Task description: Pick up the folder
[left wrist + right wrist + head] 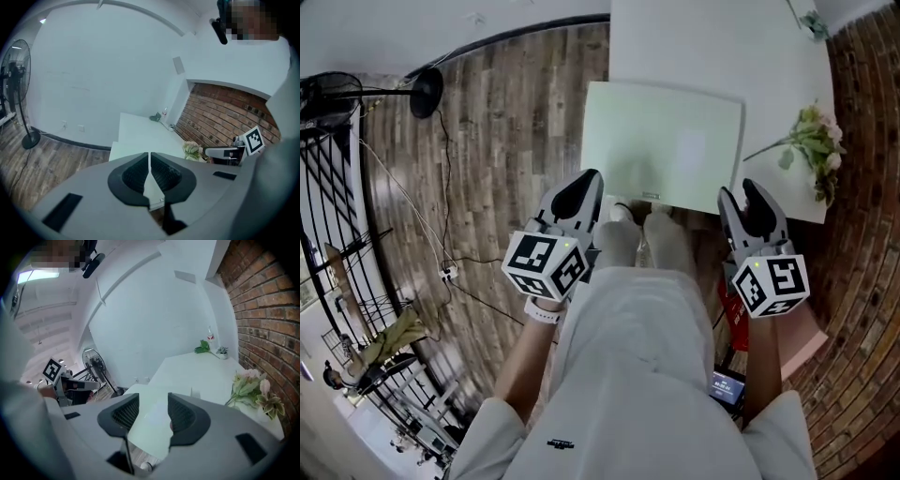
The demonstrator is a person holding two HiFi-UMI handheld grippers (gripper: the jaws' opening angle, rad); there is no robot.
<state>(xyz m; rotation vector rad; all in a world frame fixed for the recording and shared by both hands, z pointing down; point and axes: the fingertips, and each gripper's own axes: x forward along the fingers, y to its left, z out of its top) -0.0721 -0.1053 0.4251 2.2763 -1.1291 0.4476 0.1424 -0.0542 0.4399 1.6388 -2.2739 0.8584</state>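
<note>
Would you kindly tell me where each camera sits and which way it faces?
Head view: on the person's head, looking steeply down at the folder on the table; left gripper, right gripper, forearms, legs show.
Left gripper view: on that gripper, looking along its shut jaws across the table.
Right gripper view: on that gripper, looking along its parted jaws over the folder.
Shared: all three show the flowers.

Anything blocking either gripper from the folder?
Nothing visible. The folder lies flat on the white table, its near edge facing the left gripper and the right gripper, with no object between. The flowers lie beside its right edge, clear of that near edge.
</note>
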